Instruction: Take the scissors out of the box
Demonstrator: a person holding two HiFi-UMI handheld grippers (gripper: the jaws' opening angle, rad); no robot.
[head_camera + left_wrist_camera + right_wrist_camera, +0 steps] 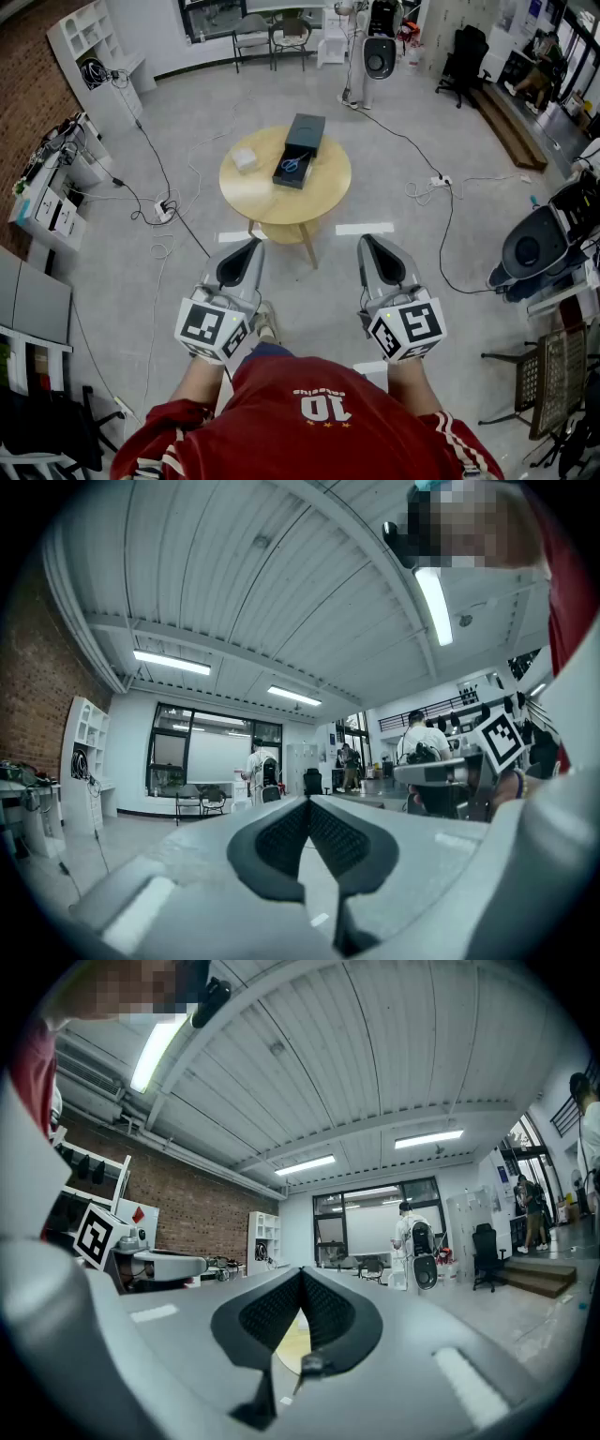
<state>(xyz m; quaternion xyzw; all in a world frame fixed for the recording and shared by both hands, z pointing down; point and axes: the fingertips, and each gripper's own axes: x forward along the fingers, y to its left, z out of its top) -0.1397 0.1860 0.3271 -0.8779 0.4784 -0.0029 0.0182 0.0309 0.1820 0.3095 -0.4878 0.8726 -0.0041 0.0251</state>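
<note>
1. White shelves (89, 37) are standing at the far left beside a brick wall (23, 103), and black cables (155, 173) are trailing from there across the grey floor (122, 272).
2. Left tool (251, 244) is pointing level toward the desk and is hanging well short of it. Its jaws are pressing together with nothing between them.
3. Wooden and round, the desk (319, 202) is standing in the middle of the floor, ahead of both tools. A small white carton (245, 157) is lying on its left part.
4. Just right of the carton, the black box (305, 176) is lying open near the desk's centre. The scissors (292, 165), with blue handles, are lying inside the box, well apart from both tools. The dark lid (306, 131) is resting just behind the box at the desk's far edge.
5. Right tool (367, 241) is pointing level too, beside the left one and equally short of the desk. Its jaws are closing on each other at the tips and pinching nothing.
6. Beyond the desk, to the right, a white robot (375, 52) is standing on the floor.
7. At the far right, a grey machine (534, 248) is sitting near the wall, and a wire chair (553, 375) is standing below it in the head view.
</note>
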